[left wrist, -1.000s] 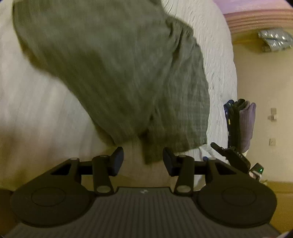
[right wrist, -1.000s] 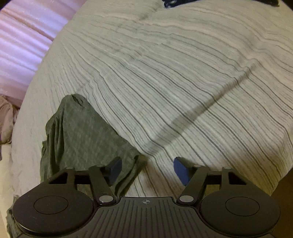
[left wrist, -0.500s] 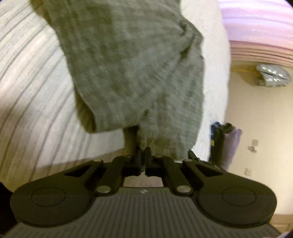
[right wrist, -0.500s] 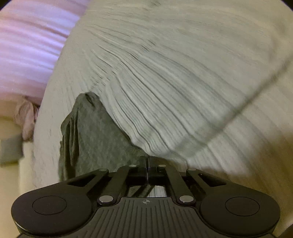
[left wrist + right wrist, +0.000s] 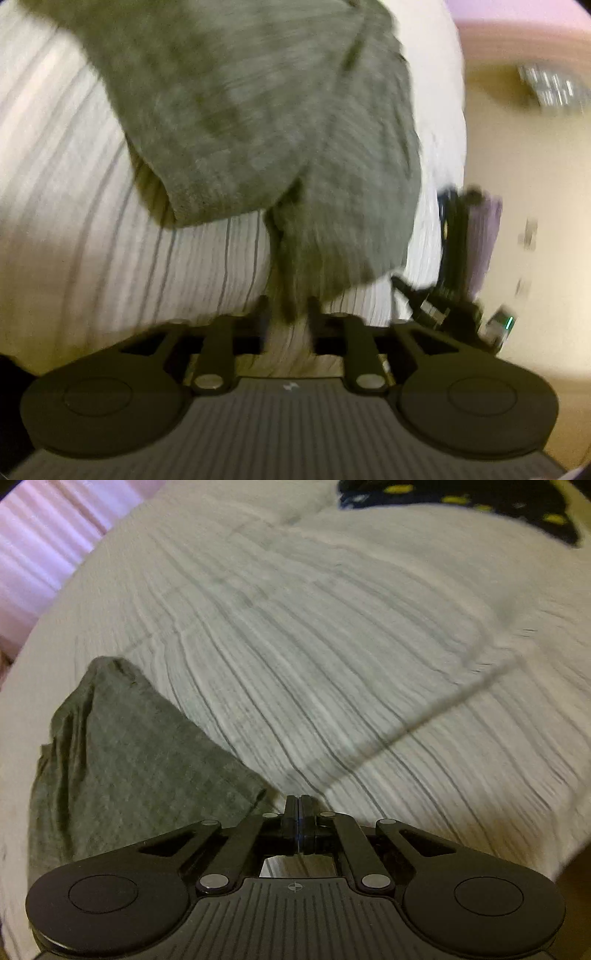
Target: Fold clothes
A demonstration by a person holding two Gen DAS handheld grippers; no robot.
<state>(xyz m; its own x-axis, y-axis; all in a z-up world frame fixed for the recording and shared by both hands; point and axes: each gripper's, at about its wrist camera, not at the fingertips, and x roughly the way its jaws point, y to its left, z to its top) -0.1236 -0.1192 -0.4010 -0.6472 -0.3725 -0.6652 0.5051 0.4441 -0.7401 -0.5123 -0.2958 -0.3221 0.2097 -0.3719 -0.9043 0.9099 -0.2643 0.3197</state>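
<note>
my left gripper (image 5: 286, 317): fingers parted by a narrow gap, a bunched hem of cloth between them. my right gripper (image 5: 297, 812): pads pressed flat together, fingertips level.
</note>
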